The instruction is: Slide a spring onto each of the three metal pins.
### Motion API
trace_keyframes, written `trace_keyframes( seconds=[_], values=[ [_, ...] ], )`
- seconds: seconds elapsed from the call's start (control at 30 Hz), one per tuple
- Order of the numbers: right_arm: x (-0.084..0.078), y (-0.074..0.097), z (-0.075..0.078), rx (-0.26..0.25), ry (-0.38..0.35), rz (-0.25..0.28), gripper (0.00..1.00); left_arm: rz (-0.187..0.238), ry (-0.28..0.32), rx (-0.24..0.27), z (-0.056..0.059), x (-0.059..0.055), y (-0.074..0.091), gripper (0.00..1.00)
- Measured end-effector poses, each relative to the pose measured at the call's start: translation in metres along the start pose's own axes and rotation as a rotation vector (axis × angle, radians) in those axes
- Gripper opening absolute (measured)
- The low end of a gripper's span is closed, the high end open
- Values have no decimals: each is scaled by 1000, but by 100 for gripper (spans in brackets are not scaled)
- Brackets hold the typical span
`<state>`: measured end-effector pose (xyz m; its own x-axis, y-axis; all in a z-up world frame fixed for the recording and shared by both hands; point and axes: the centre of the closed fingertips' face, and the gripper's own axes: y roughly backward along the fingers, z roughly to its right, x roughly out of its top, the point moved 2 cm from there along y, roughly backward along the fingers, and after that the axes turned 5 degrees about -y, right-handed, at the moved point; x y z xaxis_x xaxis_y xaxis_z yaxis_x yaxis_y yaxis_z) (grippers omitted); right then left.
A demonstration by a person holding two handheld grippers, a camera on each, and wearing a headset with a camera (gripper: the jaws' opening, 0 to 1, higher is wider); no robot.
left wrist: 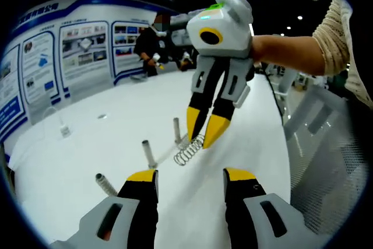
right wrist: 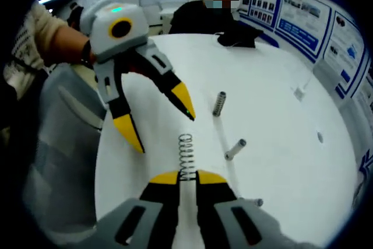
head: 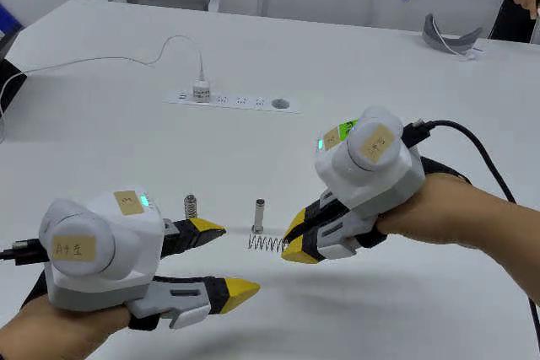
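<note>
My right gripper (right wrist: 187,176) pinches one end of a loose spring (right wrist: 186,153). My left gripper (left wrist: 190,174) gapes wide by the near edge of the tabletop (head: 101,124). The head view shows two pins, a bare pin (head: 258,215) and a spring-covered pin (head: 191,206). My gripper views show three, adding a third pin (right wrist: 256,202). There are two springs.

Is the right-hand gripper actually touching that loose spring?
Touching. In the right gripper view, the right gripper has its yellow-tipped jaws pinched on the near end of the spring, with no gap showing.
</note>
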<state>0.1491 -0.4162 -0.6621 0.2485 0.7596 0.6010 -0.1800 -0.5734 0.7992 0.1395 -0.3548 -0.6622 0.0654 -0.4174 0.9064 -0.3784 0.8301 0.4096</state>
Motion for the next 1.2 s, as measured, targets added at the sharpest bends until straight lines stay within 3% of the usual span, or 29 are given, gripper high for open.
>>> trace_keyframes(
  seconds=[0.23, 0.87, 1.2],
  values=[
    [4, 2, -12, 49, 57, -12, 12, 2, -41, -31, 8, 3, -2, 36],
    [1, 5, -28, 110, 147, -49, 12, 0, -119, -83, 21, 6, -7, 13],
    [8, 15, -30, 110, 158, -41, 12, 0, -120, -93, 21, 6, -7, 12]
  ],
)
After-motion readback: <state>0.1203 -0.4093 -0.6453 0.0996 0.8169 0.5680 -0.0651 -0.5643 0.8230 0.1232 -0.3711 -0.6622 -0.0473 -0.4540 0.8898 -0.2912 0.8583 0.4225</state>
